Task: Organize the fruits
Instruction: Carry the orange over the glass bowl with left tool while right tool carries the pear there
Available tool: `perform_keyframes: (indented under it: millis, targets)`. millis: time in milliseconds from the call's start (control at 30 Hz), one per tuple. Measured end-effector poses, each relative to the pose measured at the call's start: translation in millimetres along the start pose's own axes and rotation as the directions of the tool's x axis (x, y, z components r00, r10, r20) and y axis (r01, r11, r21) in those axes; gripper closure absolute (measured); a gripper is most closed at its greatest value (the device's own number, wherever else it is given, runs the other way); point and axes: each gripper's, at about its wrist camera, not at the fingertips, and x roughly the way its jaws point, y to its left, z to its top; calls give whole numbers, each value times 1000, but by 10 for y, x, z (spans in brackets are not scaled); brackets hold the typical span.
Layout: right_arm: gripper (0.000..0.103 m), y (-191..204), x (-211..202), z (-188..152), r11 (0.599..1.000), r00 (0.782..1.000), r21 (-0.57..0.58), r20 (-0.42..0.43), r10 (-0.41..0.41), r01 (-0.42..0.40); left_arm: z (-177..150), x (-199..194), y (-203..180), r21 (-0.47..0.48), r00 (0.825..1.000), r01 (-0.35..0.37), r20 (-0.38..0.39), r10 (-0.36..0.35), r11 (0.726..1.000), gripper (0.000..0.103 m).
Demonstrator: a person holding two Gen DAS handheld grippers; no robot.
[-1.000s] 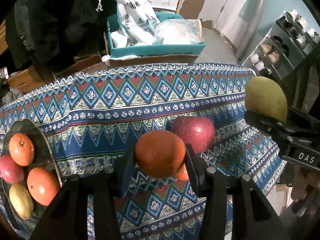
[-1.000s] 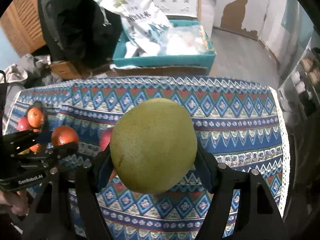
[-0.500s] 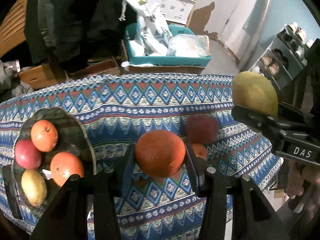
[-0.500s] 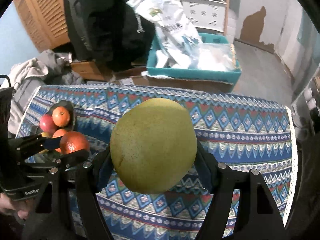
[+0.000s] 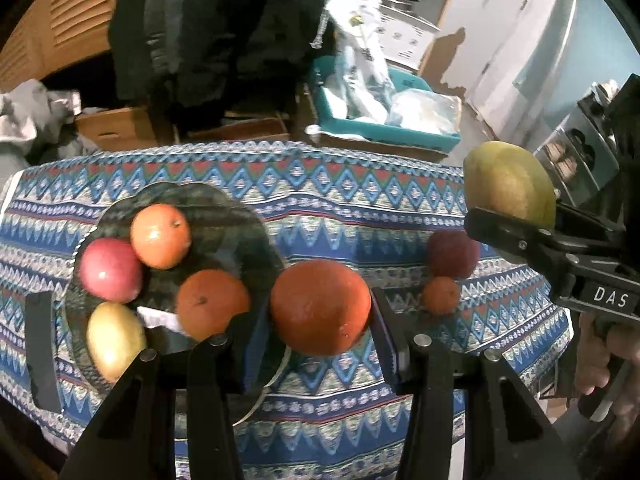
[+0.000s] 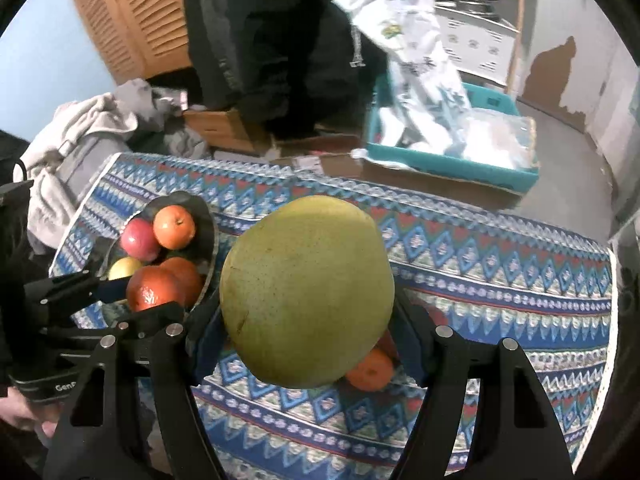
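The left gripper (image 5: 320, 312) holds a large orange (image 5: 320, 306) clamped between its two fingers, raised above the patterned tablecloth (image 5: 360, 200) just beside the right rim of the dark glass plate (image 5: 224, 200). The plate sits toward the left end of the table and carries four fruits: an orange (image 5: 160, 236) at the far side, a red apple (image 5: 110, 270) to its left, a second orange (image 5: 212, 310) nearer the camera, and a yellow fruit (image 5: 116, 338) at the near-left rim, possibly a lemon or small mango, though blur makes that hard to settle.

The right gripper (image 6: 308, 320) grips a big yellow-green mango (image 6: 306, 290) between its fingers, held up over the middle of the table. In the left wrist view the same mango (image 5: 510, 184) appears past the table's right edge.

Toward the right end of the cloth lie a dark red apple (image 5: 452, 254) and a small orange (image 5: 440, 295), touching or nearly so. Beyond the far edge stands a teal bin (image 6: 452, 164) holding white bags (image 6: 416, 68).
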Motion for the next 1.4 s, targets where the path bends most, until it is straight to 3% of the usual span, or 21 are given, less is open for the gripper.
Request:
perform_keyframes:
  millis: [633,1300,1400]
  targets:
    - [31,798,345,160,992,997,-109,-57,59,-65,-214,-162,704,-101,998,-64,6,65,993,54]
    - [31,1249,725,234,982,987,-152,-126,96,-115,-471,190,1128,-168,988,-111,-125,91,979,54]
    - [31,1270,766,248,981,986,-155,-133,97,-118,-457,184,1147,-173,988,-112,-124,91,979,47]
